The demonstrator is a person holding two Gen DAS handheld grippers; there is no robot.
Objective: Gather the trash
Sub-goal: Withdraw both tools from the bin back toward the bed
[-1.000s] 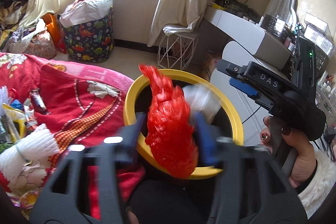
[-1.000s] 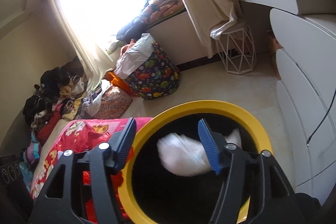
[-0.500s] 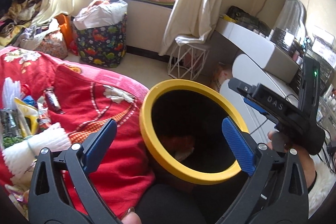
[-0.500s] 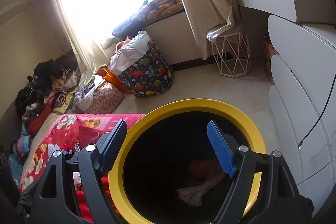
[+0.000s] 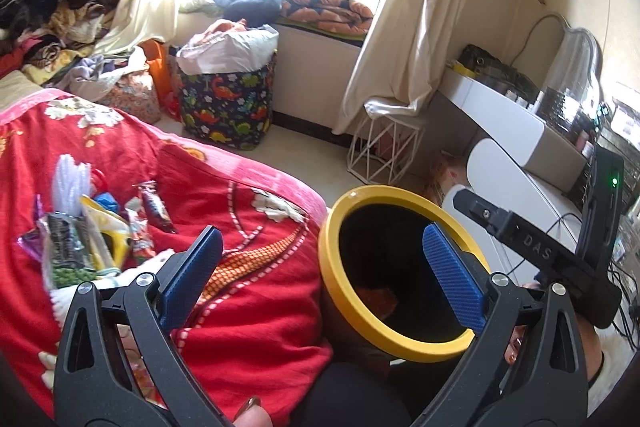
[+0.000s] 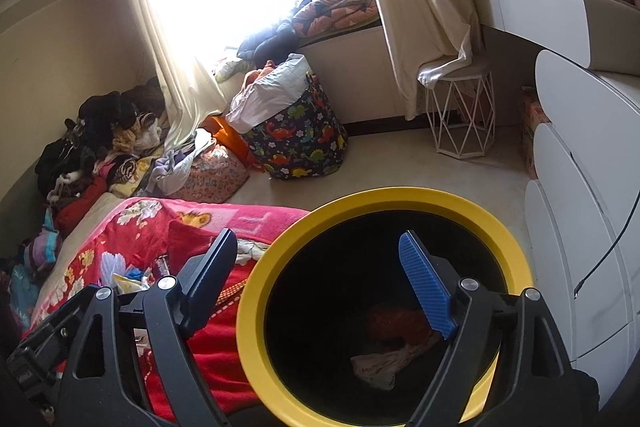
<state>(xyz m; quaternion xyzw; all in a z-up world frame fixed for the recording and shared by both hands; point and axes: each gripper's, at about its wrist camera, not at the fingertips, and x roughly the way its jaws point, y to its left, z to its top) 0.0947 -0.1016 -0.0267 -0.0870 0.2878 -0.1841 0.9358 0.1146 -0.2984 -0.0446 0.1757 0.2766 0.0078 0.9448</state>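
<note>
The left gripper (image 5: 320,267) stands released, its blue pads wide apart with nothing between them, one pad over the red floral blanket (image 5: 248,299) and the other over the mouth of the yellow-rimmed bin (image 5: 334,279); its jaws have just been opening. The right gripper (image 6: 316,283) is likewise released and empty, its jaws also having just been opening, with its right pad over the dark inside of the bin (image 6: 256,327) and its left finger over the blanket (image 6: 224,347). In the right wrist view the bin fills the lower middle, and at its bottom, toward 5 o'clock from its centre, lie a crumpled red wrapper (image 6: 396,325) and a pale crumpled wrapper (image 6: 384,367), touching each other. In the left wrist view only a patch of the red wrapper (image 5: 378,301) shows inside the bin, at about 6 o'clock of the opening. The bin stands just beside the blanket's edge. On the blanket, at 9 o'clock from the bin in the left wrist view, lies a heap of uncollected litter (image 5: 96,235): a white foam net sleeve (image 5: 74,183), a dark candy wrapper (image 5: 156,211), a yellow packet and a clear bag with green contents, all touching or overlapping. At 3 o'clock in that view the right gripper's black body (image 5: 560,267) is seen, with part of the hand (image 5: 516,347) holding it below.
</note>
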